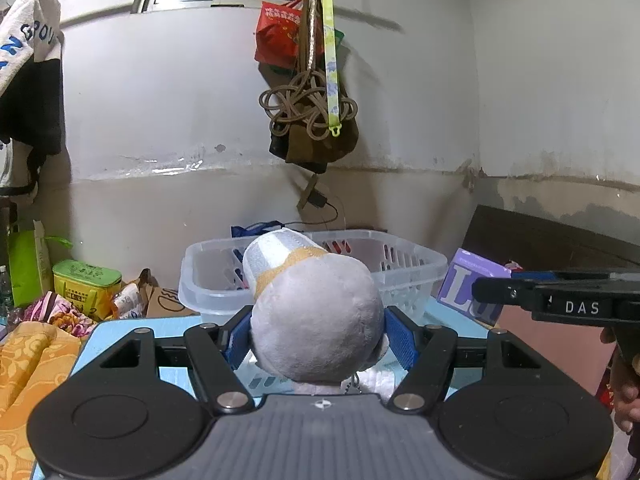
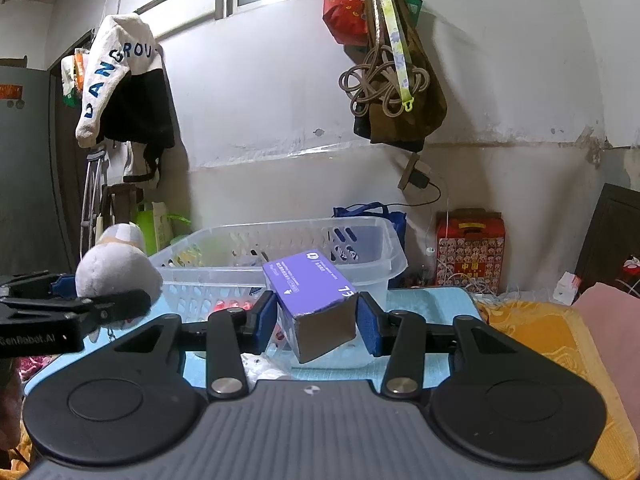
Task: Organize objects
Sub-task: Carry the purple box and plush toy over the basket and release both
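Observation:
My left gripper (image 1: pixel 316 336) is shut on a grey and white plush toy (image 1: pixel 316 312) with an orange band, held above the light blue table (image 1: pixel 116 328) in front of a clear plastic basket (image 1: pixel 404 268). My right gripper (image 2: pixel 316 320) is shut on a purple box (image 2: pixel 312 288), tilted, just before the same basket (image 2: pixel 372 240). In the left wrist view the purple box (image 1: pixel 468 284) and the right gripper (image 1: pixel 560 300) sit at the right. In the right wrist view the plush toy (image 2: pixel 116 272) and the left gripper (image 2: pixel 68 308) sit at the left.
Bags and a coiled rope (image 1: pixel 308 108) hang on the wall above the basket. A yellow-green tin (image 1: pixel 86 284) and wrappers lie left of the table. An orange blanket (image 2: pixel 552 336) lies to the right, a red box (image 2: pixel 470 248) behind it. White plastic (image 2: pixel 264 368) lies on the table.

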Demonstrator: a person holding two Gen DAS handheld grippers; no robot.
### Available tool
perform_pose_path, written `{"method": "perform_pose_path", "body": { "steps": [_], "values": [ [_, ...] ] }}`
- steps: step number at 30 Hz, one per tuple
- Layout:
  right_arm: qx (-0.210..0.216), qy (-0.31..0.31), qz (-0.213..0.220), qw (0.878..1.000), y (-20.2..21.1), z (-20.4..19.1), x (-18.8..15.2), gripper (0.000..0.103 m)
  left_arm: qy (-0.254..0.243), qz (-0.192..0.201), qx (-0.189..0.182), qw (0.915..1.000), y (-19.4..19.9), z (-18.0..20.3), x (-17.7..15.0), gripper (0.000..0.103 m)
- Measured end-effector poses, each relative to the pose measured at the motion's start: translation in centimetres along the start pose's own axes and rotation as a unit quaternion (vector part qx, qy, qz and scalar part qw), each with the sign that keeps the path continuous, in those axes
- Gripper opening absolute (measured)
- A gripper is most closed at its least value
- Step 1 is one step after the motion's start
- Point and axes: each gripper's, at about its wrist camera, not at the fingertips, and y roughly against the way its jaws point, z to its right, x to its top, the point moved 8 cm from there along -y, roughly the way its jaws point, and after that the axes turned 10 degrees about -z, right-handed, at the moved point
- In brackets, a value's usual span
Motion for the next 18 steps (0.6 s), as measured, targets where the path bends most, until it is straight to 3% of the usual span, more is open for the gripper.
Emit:
{"method": "perform_pose_path", "body": {
  "steps": [10, 14, 18],
  "values": [
    [-0.007, -0.007, 0.020, 1.000, 0.4, 0.3, 2.1, 0.047, 0.021, 0.013, 0.009, 0.9997, 0.7, -1.3, 2.4, 0.071],
    [0.001, -0.026, 0.021, 0.999, -0.6, 0.2, 4.6, 0.047, 0.041, 0.016, 0.002, 0.9990, 0.8, -1.3, 5.3, 0.071],
    [-0.020, 0.001, 0.012, 1.000, -3.0, -0.2, 7.9, 0.047, 0.051, -0.001, 0.009, 0.9986, -1.3, -1.4, 8.4, 0.071]
  ]
}}
